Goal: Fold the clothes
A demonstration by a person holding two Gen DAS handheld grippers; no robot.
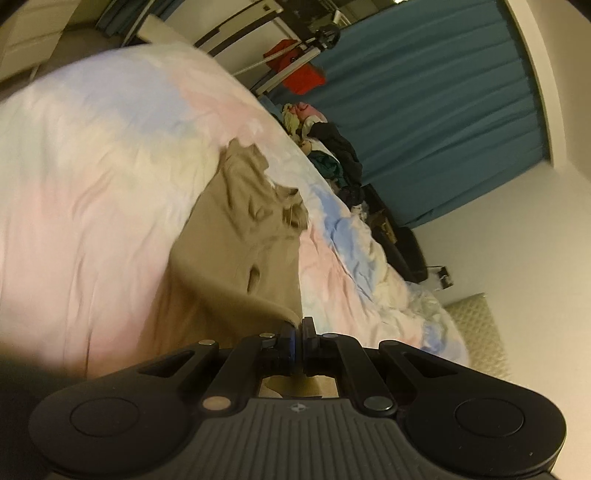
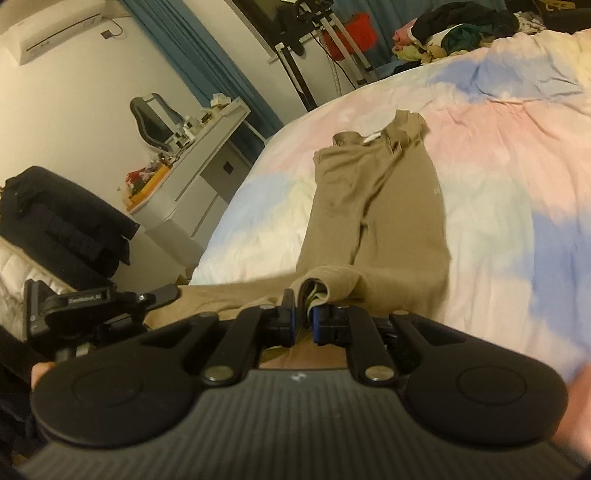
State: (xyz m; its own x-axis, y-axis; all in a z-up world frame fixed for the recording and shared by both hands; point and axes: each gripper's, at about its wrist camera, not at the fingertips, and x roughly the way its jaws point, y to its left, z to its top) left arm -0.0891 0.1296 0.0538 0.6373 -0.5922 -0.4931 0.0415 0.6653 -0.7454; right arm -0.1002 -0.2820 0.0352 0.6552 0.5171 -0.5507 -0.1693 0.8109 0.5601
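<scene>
In the left wrist view, I am pinching the left tongs point(image 1: 298, 328) tight on the near hem of the tan trousers point(image 1: 240, 236), lying along the bed point(image 1: 92, 147).

In the right wrist view, I am clamping the right tongs point(image 2: 303, 314) on the other cuff; folding looks barely begun.

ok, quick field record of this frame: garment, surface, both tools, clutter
garment: tan trousers laid lengthwise on the bed, waistband at the far end
surface: pastel quilt, wrinkled
left tool: shut on the trousers' near edge
right tool: shut on a bunched hem
clutter: clothes pile at the bed's far side
</scene>
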